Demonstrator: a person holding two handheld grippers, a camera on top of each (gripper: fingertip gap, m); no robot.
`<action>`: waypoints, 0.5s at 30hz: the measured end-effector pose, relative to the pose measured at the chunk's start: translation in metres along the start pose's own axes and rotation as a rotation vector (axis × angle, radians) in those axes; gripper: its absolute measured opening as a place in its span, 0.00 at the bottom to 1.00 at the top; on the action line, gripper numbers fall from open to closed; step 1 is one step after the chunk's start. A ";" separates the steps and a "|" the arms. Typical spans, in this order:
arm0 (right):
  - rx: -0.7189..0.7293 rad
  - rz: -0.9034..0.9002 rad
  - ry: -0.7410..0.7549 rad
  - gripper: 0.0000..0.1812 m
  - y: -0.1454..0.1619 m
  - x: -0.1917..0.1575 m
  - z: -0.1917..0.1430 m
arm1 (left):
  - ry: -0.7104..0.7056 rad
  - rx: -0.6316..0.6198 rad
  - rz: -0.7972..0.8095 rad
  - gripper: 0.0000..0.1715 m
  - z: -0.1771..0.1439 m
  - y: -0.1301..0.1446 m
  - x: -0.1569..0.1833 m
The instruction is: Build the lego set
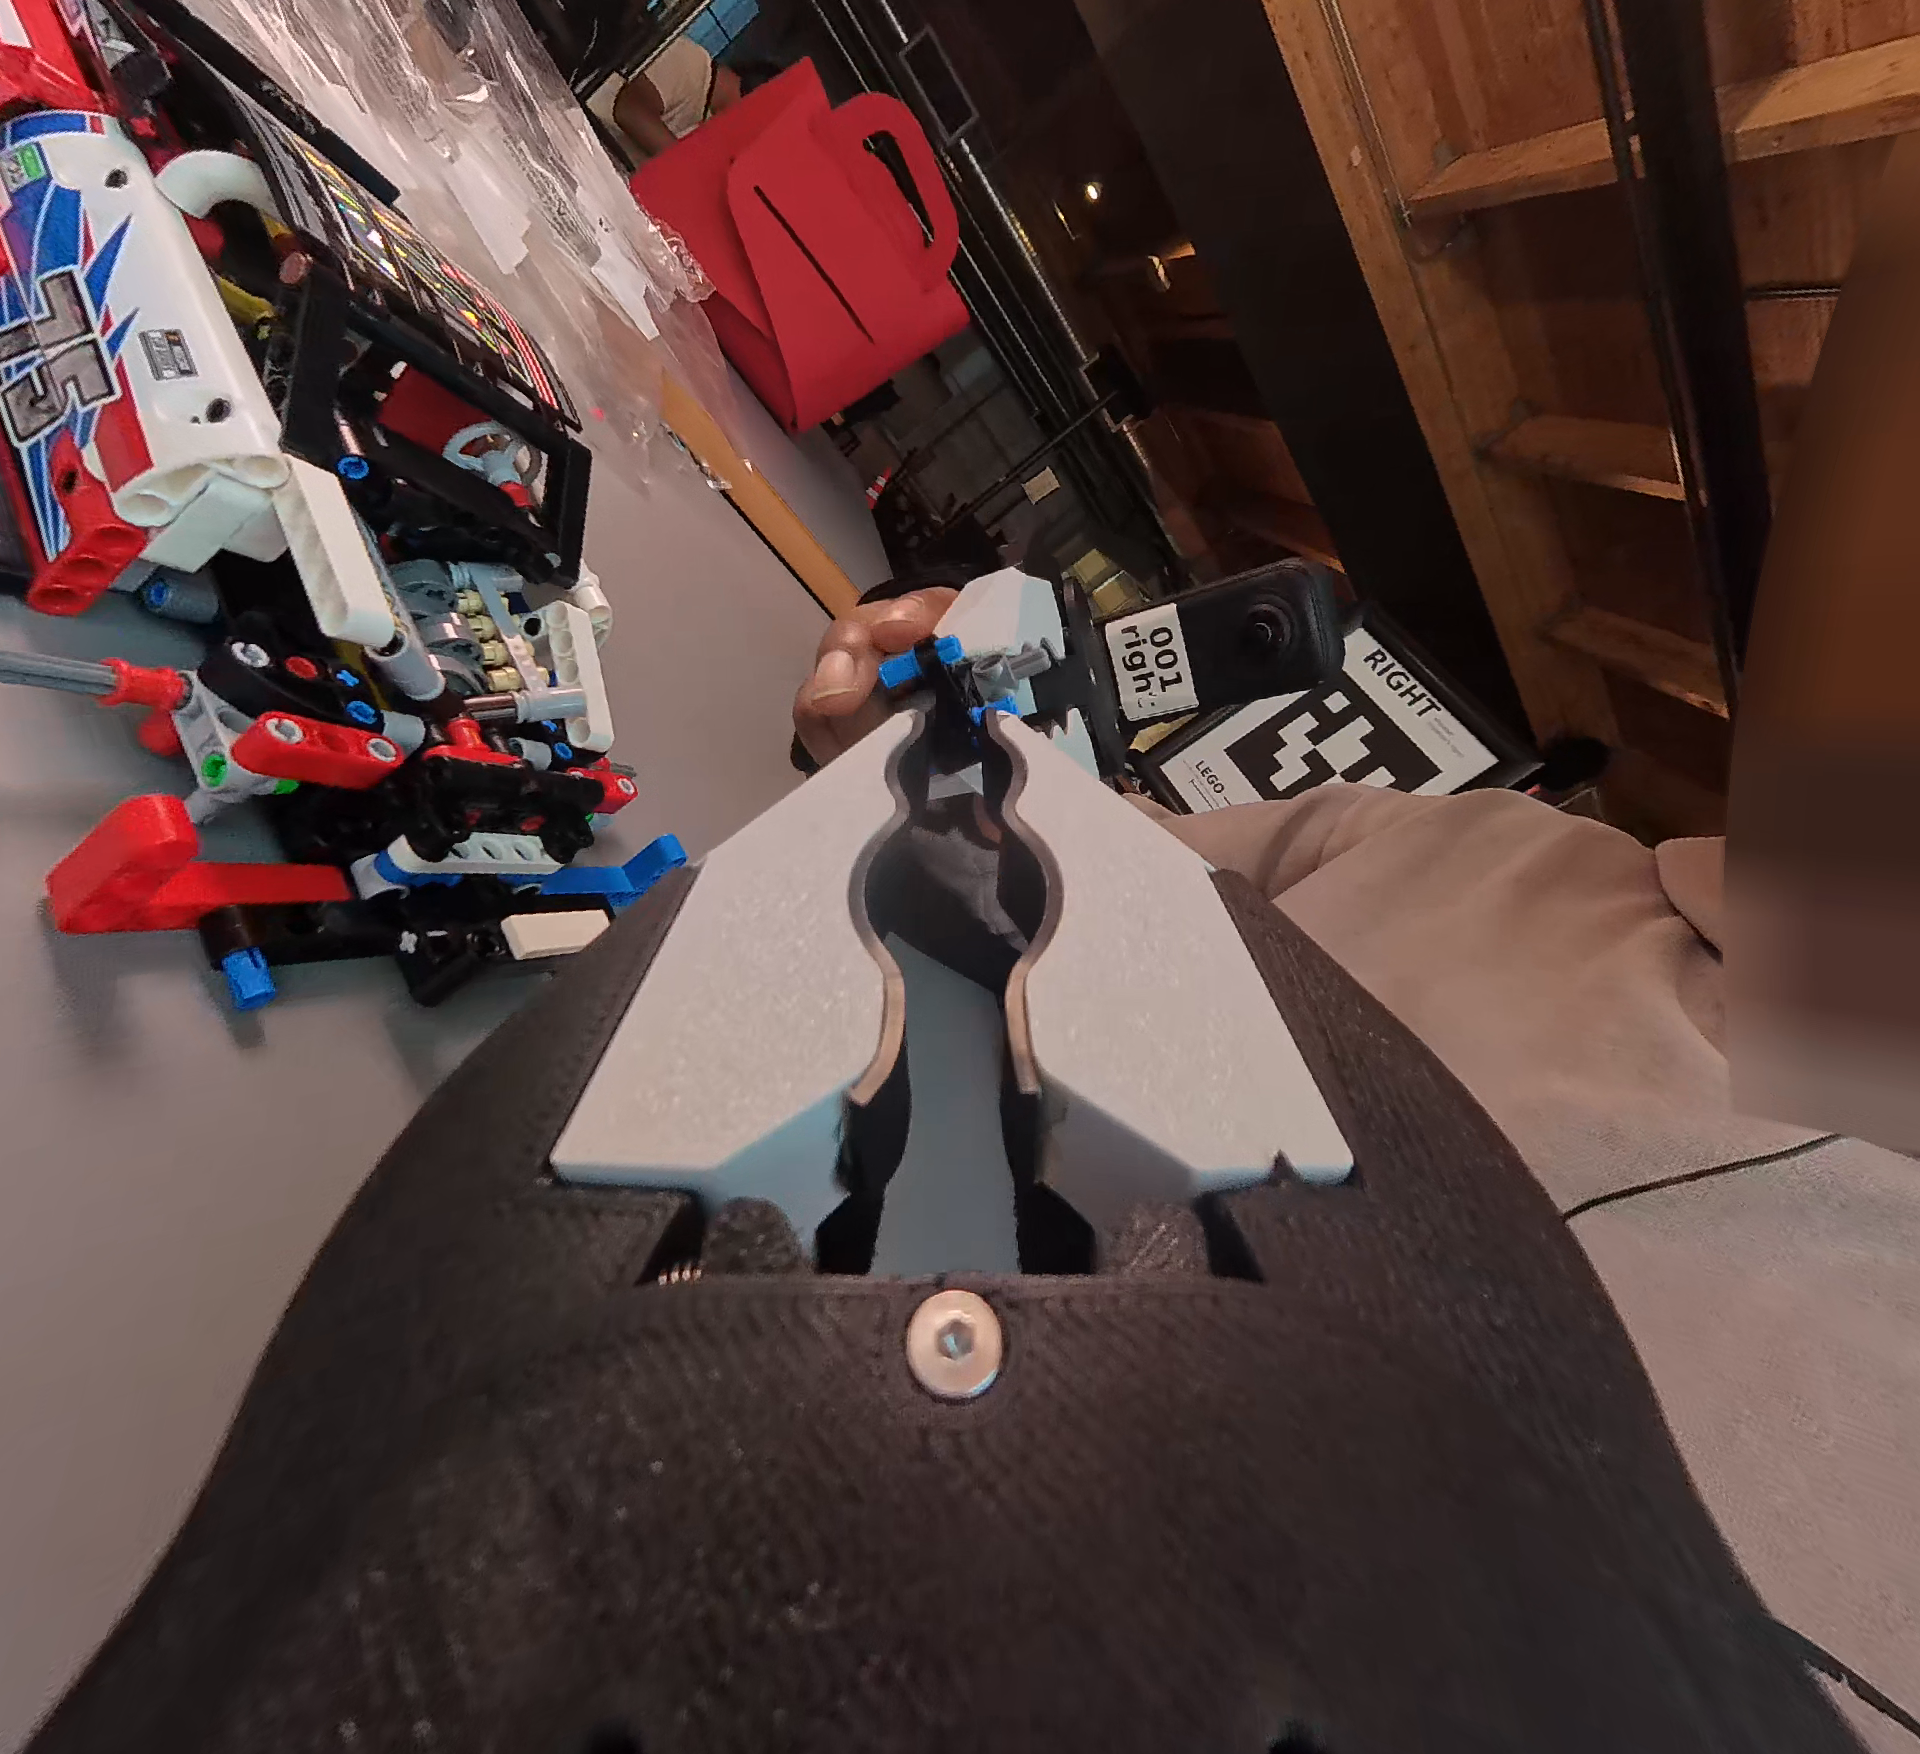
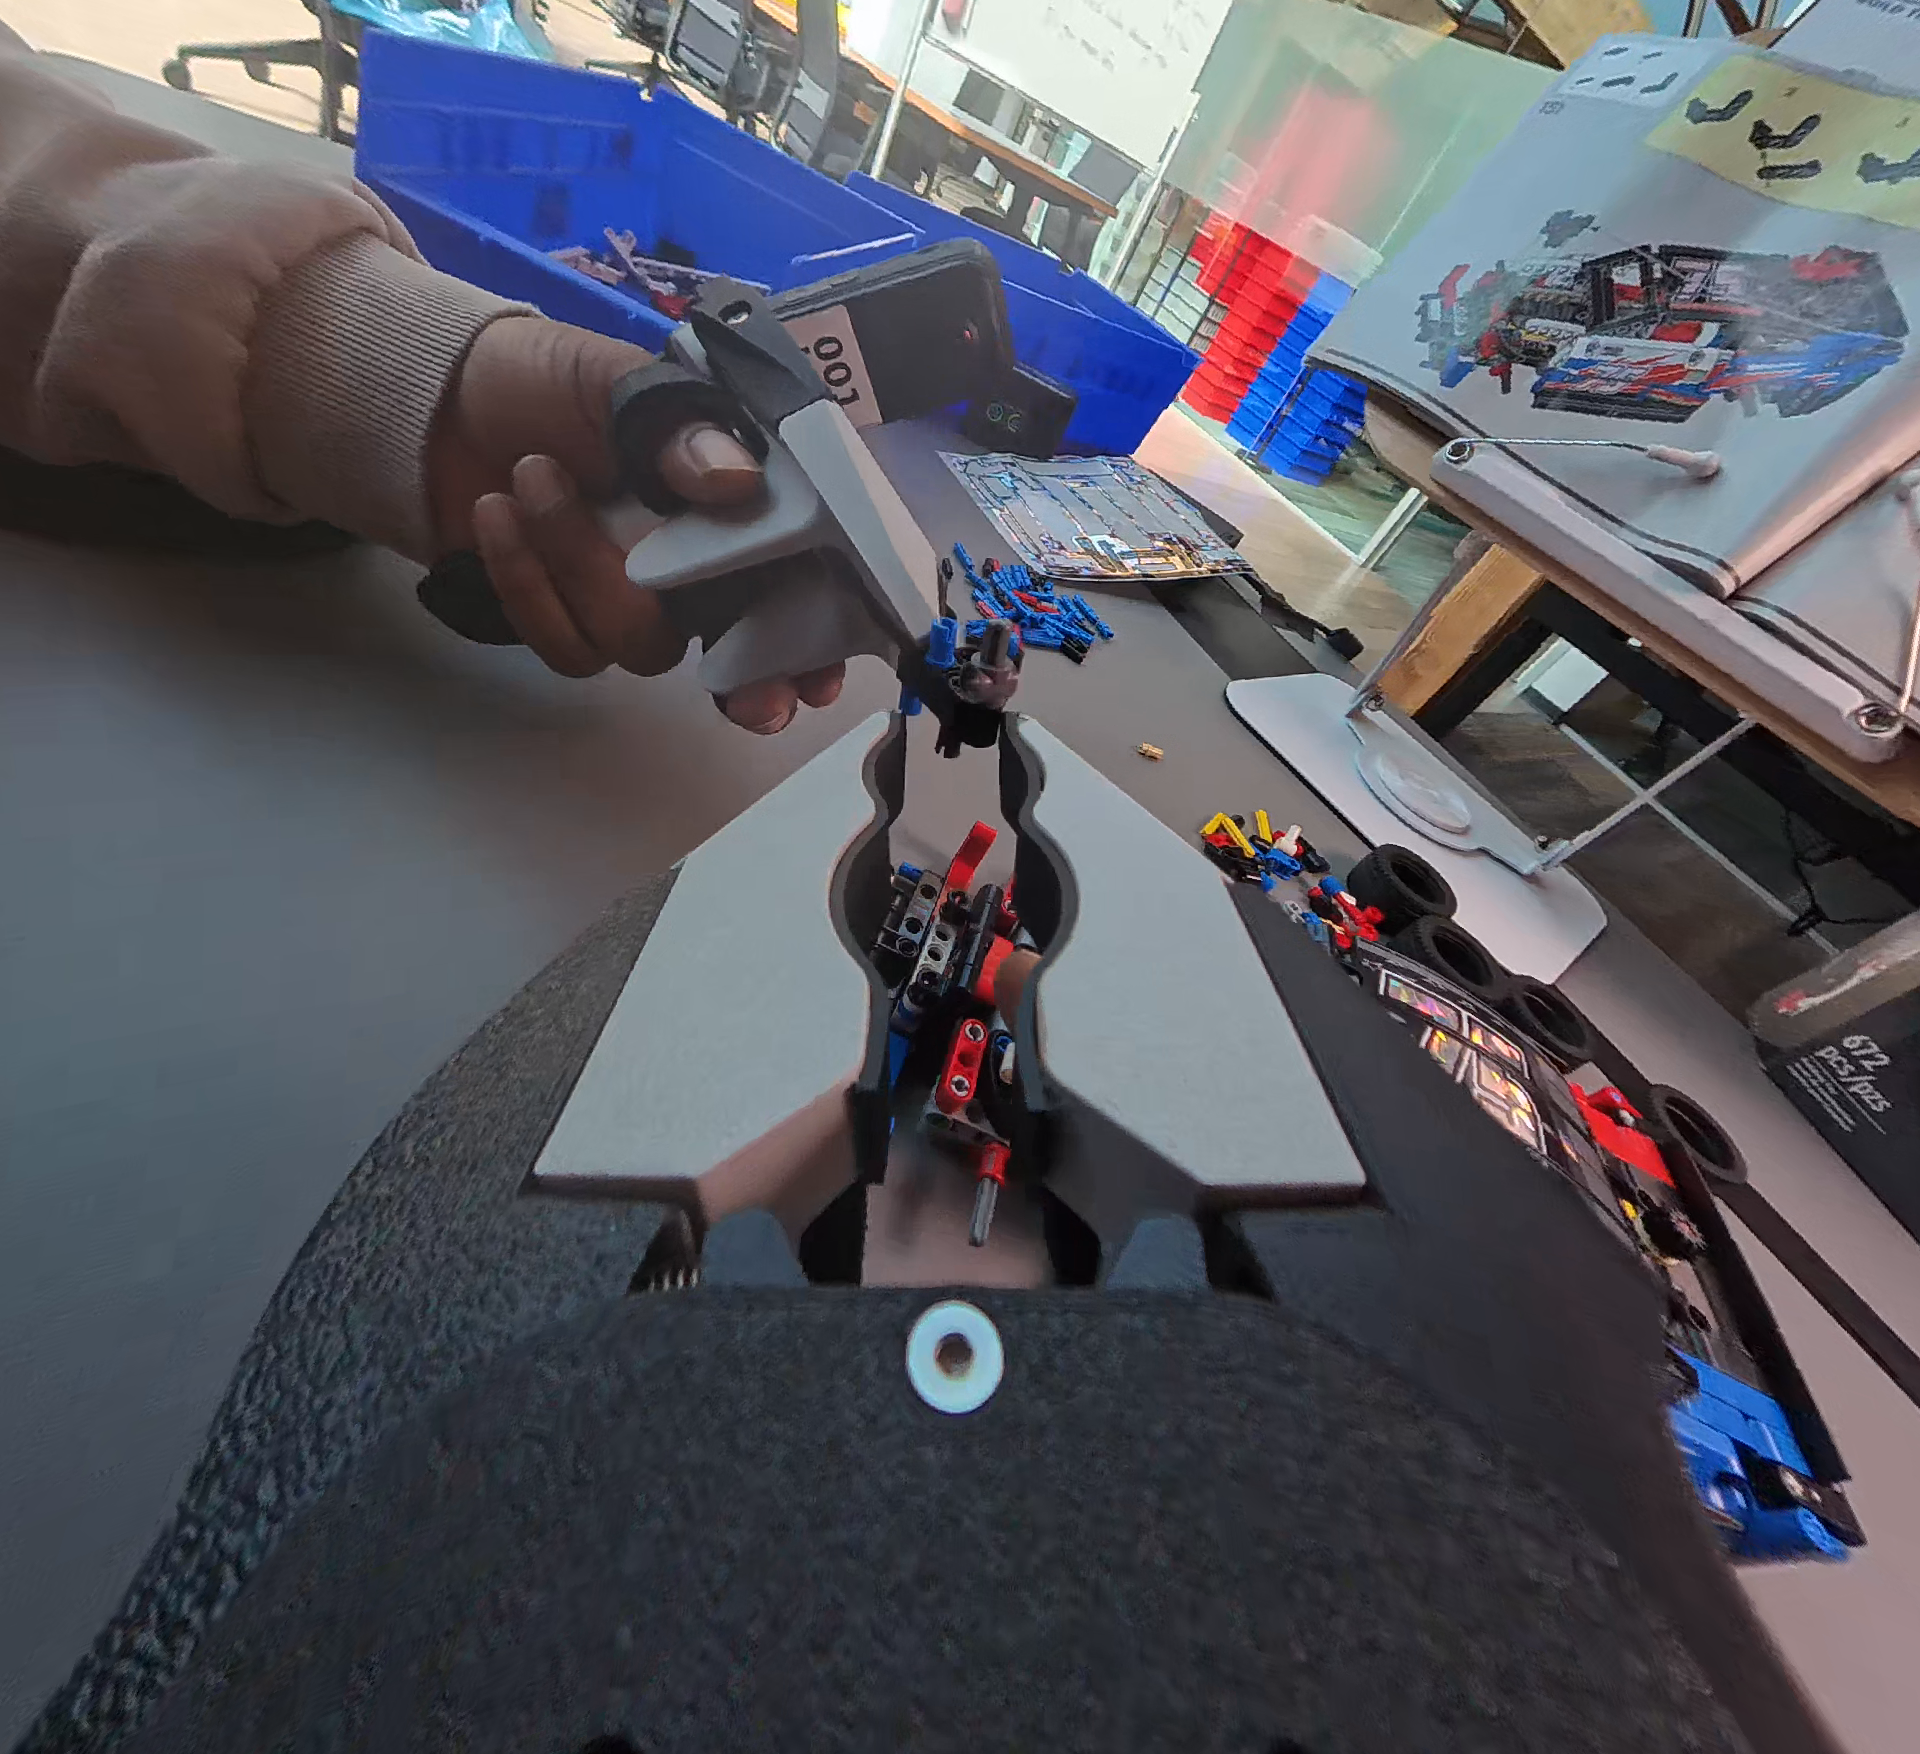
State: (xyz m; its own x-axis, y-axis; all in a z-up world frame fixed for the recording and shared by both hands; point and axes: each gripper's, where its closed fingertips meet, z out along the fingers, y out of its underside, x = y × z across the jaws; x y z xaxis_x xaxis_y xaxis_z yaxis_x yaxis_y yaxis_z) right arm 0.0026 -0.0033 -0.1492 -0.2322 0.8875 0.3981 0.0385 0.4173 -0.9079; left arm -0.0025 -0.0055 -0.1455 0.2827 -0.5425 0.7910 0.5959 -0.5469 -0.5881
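A small black lego assembly (image 1: 951, 681) with blue pins and a grey axle hangs in the air above the grey table (image 1: 675, 665). My left gripper (image 1: 951, 733) is shut on its black part from below. In the right wrist view the same assembly (image 2: 977, 681) sits between my right gripper's (image 2: 951, 733) tips, which close on it. The left gripper's fingers (image 2: 852, 499) come in from the upper left, held by a hand. The right gripper's fingers (image 1: 1003, 603) show above and below the assembly in the left wrist view.
The partly built red, white and blue car (image 1: 208, 457) lies at the left. Blue bins (image 2: 623, 166), a pile of blue pins (image 2: 1029, 603), a sticker sheet (image 2: 1091, 509), loose parts (image 2: 1257, 847), tyres (image 2: 1403, 883) and a booklet on a stand (image 2: 1662, 302) lie beyond. My two grippers' fingertips are within a few centimetres of each other.
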 end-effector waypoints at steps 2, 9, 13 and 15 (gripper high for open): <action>0.020 0.025 -0.027 0.05 -0.003 -0.002 -0.002 | 0.007 -0.010 0.000 0.04 -0.001 0.000 0.001; 0.004 0.120 -0.080 0.03 0.002 -0.004 -0.002 | -0.018 0.001 -0.089 0.04 -0.002 0.000 -0.008; -0.032 0.506 -0.153 0.03 0.013 0.003 0.002 | -0.073 0.034 -0.074 0.06 -0.004 -0.004 -0.017; 0.002 0.689 -0.180 0.03 0.014 0.011 -0.001 | -0.103 0.034 -0.038 0.09 -0.006 -0.006 -0.020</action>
State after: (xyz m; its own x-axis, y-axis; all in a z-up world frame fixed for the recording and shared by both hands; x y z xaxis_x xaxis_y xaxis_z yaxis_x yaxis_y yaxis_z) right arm 0.0012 0.0127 -0.1578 -0.3124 0.9031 -0.2945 0.2329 -0.2278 -0.9455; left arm -0.0158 0.0047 -0.1587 0.3346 -0.4525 0.8266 0.6322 -0.5427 -0.5530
